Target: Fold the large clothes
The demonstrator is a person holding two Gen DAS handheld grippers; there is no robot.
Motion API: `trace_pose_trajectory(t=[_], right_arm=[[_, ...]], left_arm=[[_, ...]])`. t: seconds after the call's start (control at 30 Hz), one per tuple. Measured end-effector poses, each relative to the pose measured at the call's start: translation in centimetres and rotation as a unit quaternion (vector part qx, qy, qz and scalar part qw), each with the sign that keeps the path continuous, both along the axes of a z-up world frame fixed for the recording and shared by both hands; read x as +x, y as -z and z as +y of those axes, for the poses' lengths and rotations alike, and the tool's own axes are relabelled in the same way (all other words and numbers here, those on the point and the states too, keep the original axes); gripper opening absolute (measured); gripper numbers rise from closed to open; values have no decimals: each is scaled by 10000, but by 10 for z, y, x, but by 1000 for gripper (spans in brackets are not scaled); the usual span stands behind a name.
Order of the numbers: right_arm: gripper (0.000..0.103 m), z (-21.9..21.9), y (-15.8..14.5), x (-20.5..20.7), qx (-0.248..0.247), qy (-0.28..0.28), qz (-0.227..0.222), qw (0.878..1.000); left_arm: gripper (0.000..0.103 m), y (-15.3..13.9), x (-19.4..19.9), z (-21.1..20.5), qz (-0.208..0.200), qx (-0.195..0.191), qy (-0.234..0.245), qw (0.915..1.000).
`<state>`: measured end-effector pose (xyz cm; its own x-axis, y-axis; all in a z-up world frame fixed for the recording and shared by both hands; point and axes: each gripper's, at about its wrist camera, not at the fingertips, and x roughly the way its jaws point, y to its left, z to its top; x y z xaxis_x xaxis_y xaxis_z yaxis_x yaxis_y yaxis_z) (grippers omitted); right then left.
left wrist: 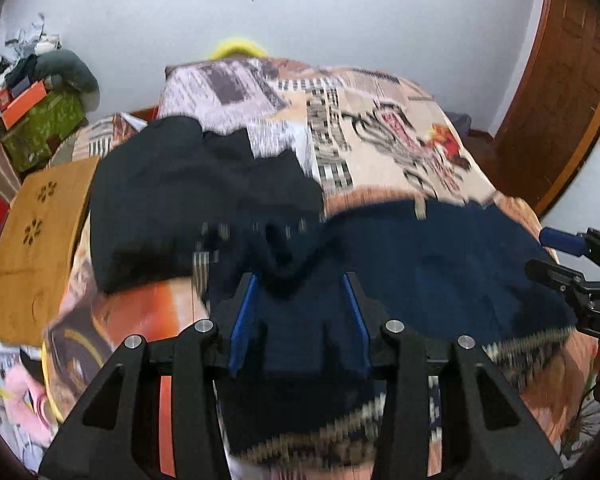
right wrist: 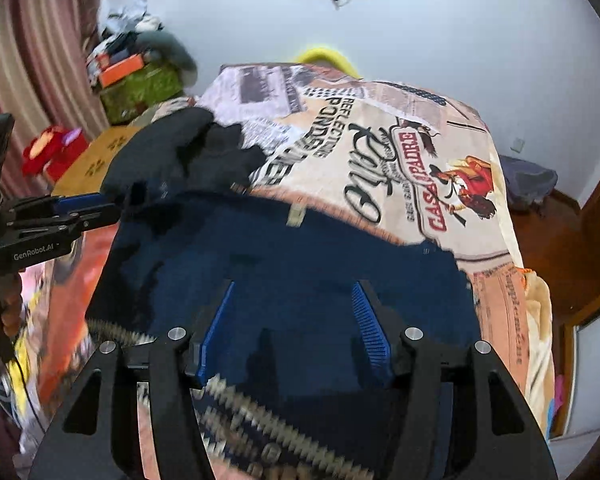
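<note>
navy sweater [right wrist: 292, 264] spread flat on near end of bed | bedspread [right wrist: 400, 152] printed, white wall beyond; black garment [left wrist: 188, 196] heaped beside sweater | left gripper [left wrist: 300, 312], right gripper [right wrist: 296, 324]: wide open over sweater, gripping nothing

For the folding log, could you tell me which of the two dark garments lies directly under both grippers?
The navy blue garment, spread flat nearest the cameras; the black garment lies bunched farther back on the left.

A sweater [right wrist: 300, 280] lies spread on the near part of the bed [right wrist: 420, 152]. Behind it to the left sits a heap of clothes [left wrist: 196, 196], and a wooden table [left wrist: 40, 240] stands left of the bed.
</note>
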<state>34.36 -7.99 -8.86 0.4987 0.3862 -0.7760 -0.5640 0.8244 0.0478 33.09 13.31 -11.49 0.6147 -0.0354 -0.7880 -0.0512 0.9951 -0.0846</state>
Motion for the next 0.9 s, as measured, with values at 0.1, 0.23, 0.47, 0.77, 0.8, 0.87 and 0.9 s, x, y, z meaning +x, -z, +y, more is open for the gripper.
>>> trace_pose_trajectory(t=[0.1,0.23,0.47,0.77,0.8,0.87,0.9], right_arm=[[56,-1,-2,-24,-160,-77,-98,9998],[68,-3,-6,-53,-225,-101,-304,9992],[81,-12,-7,-81,328,242,-307,9987],[81,-9,27,-82,-58,448,-53,9990],[81,-9,31,-81,-94,436,-9,9990],[81,-12,39,-76,-138,482,59,9987],[81,-14,43,-73,-172,539,60,9984]], left_arm=[[44,4,-28,-2,98,-5,-37,9999],[47,6,-57,-3,135,-48,-147,9998],[55,16,-94,-1,251,-631,-563,9961],[58,76,-110,6,770,-1834,-1009,9748],[58,85,-109,8,851,-2026,-1034,9701],[58,100,-108,12,891,-2299,-1097,9629],[58,106,-107,15,907,-2425,-1101,9596]])
